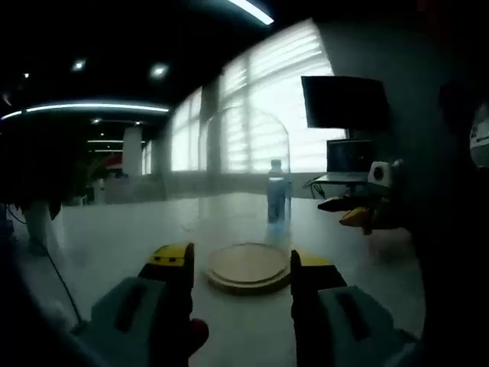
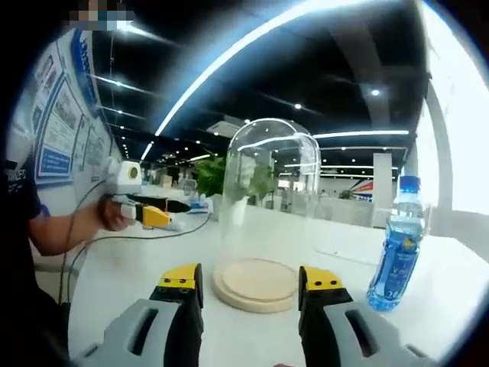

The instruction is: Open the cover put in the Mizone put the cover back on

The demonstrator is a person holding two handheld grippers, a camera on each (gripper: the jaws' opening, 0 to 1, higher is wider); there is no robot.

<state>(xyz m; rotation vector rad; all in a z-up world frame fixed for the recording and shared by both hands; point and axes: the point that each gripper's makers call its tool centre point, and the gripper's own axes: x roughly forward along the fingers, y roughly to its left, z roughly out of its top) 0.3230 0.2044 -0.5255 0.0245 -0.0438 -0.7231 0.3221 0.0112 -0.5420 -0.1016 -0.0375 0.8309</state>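
A clear glass dome cover (image 1: 244, 172) (image 2: 271, 191) stands on a round wooden base (image 1: 248, 267) (image 2: 254, 284) on the white table. A blue Mizone bottle (image 1: 276, 200) (image 2: 397, 245) stands upright on the table outside the dome, behind it in the left gripper view and to its right in the right gripper view. My left gripper (image 1: 241, 264) is open and faces the base with nothing between its jaws. My right gripper (image 2: 252, 283) is open too, short of the base. A hand holds the left gripper (image 2: 145, 212) off to the left, well away from the dome. The right gripper (image 1: 359, 214) hovers at the right.
The white table (image 1: 114, 237) (image 2: 137, 267) stretches wide around the dome. A cable (image 2: 183, 229) runs across it from the left gripper. A monitor (image 1: 344, 103) and laptop (image 1: 348, 160) stand behind the table by bright windows. A person's arm (image 2: 53, 229) is at the left.
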